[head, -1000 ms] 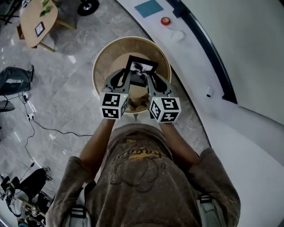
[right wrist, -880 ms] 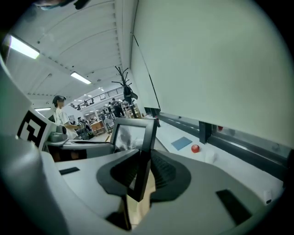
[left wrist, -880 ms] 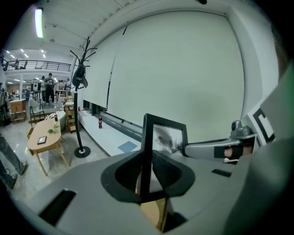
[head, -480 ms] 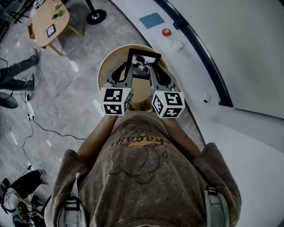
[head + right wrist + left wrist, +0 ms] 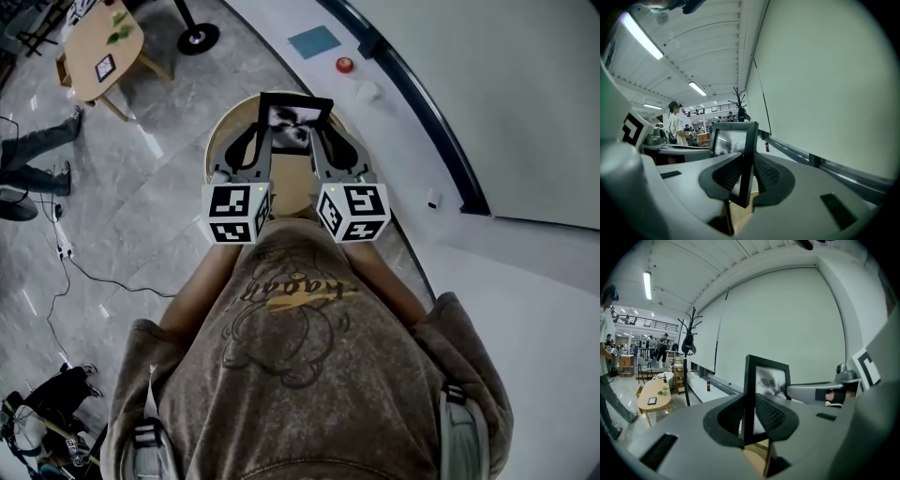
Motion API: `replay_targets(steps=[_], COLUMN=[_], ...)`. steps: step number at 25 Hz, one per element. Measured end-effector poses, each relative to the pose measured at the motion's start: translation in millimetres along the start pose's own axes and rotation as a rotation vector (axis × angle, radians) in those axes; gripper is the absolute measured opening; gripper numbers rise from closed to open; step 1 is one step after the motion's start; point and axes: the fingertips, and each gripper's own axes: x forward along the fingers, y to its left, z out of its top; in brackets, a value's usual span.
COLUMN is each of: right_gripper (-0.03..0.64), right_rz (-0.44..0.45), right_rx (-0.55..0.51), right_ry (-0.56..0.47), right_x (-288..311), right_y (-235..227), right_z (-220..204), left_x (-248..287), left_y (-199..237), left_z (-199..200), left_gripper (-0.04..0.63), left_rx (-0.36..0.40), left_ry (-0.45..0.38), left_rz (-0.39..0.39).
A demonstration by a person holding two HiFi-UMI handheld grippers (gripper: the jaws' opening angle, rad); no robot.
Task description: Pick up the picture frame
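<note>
We hold picture frame point(image 5: 292, 128) above desk point(image 5: 223, 141): left gripper point(image 5: 263, 147) and right gripper point(image 5: 322, 147) fingers clamped on its side edges. Pickup looks essentially done.

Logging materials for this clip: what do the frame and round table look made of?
The frame: matte black border, wood or plastic, unclear; shiny pane reflecting light, probably glass. The table: pale tan top and rim, looks like smooth wood.
</note>
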Motion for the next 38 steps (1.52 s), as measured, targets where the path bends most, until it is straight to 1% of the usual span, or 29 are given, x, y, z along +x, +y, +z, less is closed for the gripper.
replay_targets(steps=[11,17,26,38], right_gripper=[0.083,0.081,0.081,0.081], right_rz=[0.003,0.006,0.01,0.021], right_rx=[-0.01,-0.015,-0.005,0.001], right_ry=[-0.019,-0.019,-0.02,-0.012], right_x=[-9.7,-14.1,-17.9,-17.7], right_y=[-2.0,4.8,4.0,20.1], right_z=[-2.2,-0.4,-5.1,-10.2], left_x=[-4.9,-12.5,-15.0,-28.5], left_y=[-9.1,-8.1,-11.8,-2.2], left_z=[-5.6,-3.8,-9.0,-14.1], left_gripper=[0.086,0.086,0.086,0.086], left_rx=[-0.004,-0.007,-0.003,-0.004], left_ry=[-0.006,-0.004,0.002,0.018], left_rz=[0.002,0.005,0.009,0.023])
